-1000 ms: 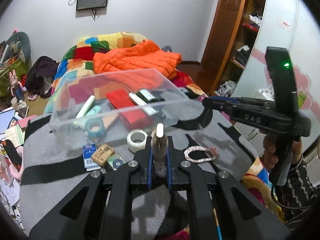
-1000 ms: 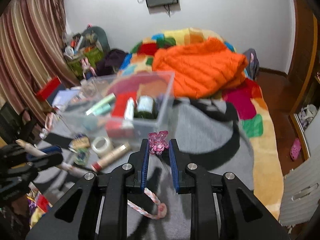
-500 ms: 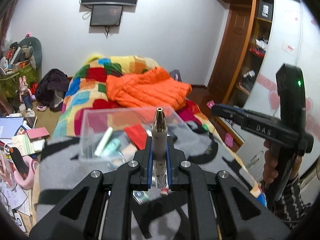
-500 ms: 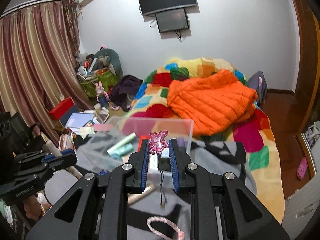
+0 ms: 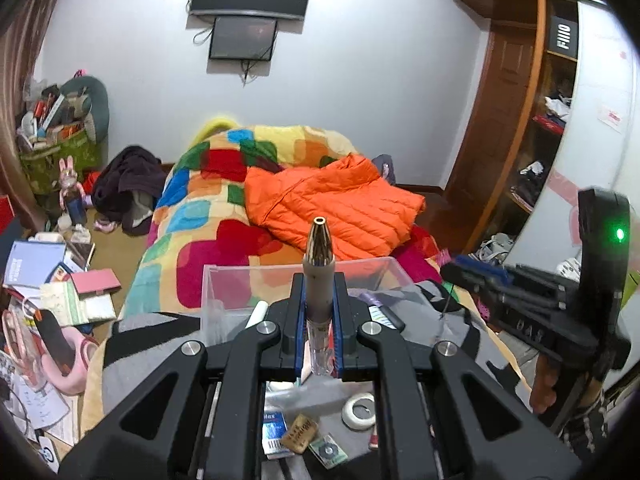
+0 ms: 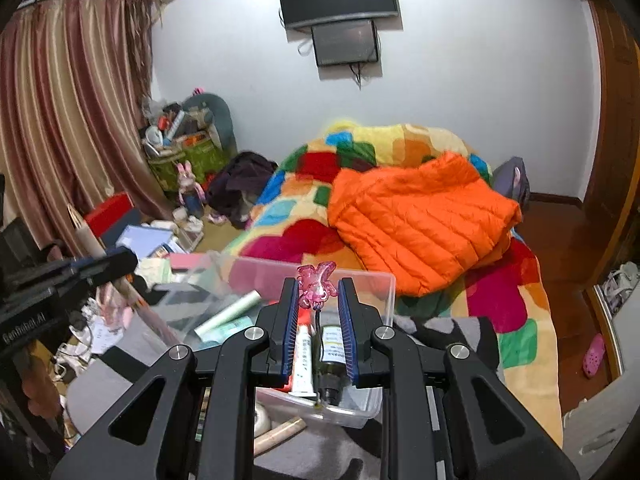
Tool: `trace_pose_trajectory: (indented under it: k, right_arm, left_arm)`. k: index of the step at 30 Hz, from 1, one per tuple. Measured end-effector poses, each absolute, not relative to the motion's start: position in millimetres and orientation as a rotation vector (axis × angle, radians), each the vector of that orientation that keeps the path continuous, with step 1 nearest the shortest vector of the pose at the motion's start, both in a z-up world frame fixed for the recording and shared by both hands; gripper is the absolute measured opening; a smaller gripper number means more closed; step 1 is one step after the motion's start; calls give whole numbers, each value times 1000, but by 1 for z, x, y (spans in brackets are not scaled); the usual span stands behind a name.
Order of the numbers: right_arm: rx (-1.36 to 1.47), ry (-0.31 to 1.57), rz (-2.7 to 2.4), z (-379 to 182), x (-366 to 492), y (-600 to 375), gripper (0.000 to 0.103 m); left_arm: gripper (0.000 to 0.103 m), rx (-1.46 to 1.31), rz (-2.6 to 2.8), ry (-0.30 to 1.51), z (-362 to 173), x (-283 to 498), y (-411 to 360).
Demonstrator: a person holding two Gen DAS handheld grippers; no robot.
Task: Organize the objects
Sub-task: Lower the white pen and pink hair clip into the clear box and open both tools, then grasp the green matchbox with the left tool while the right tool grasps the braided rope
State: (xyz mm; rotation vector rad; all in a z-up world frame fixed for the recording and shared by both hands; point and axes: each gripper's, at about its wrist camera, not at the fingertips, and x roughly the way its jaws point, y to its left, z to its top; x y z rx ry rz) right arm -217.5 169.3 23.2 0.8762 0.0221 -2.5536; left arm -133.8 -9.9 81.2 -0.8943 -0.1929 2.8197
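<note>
My left gripper is shut on a grey pen-shaped tube with a gold tip, which stands upright over the near side of the clear plastic box. My right gripper is shut on a pink butterfly charm with a thin cord hanging from it, above the same clear box. Inside the box lie a white tube, a dark bottle and a pale green tube. Each gripper shows in the other's view: the right gripper and the left gripper.
The box sits on a grey and black blanket on a bed. In front of it lie a tape roll and small packets. An orange jacket lies behind. Clutter covers the floor to the left; a wardrobe stands to the right.
Both grippers have risen and moved toward the box, each still holding its object. The box and the loose things on the blanket now sit lower in both views.
</note>
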Motion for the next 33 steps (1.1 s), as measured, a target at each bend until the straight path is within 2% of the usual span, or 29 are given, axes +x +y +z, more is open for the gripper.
trace_pose_trajectory:
  k: [10, 19, 21, 23, 25, 26, 33]
  right_arm:
    - [1089, 77, -2458, -28, -244, 164, 18]
    - [1180, 117, -2429, -49, -251, 157, 18]
    - [1184, 114, -2416, -48, -250, 156, 20]
    - [1179, 108, -2415, -46, -248, 157, 27]
    - [1163, 109, -2426, -43, -243, 159, 39]
    - [1152, 110, -2432, -41, -241, 159, 41]
    - [1097, 77, -2448, -24, -221, 171, 46]
  left_arm:
    - [10, -1100, 2698, -329, 25, -175, -18]
    - [13, -1203, 2675, -291, 7, -180, -13]
    - [17, -1206, 2676, -290, 7, -177, -13]
    - [31, -1198, 2696, -274, 10, -172, -14]
    - [41, -1188, 2722, -250, 14, -168, -14]
    - [44, -1177, 2735, -241, 17, -166, -14]
    - [53, -1105, 2823, -186, 40, -149, -20]
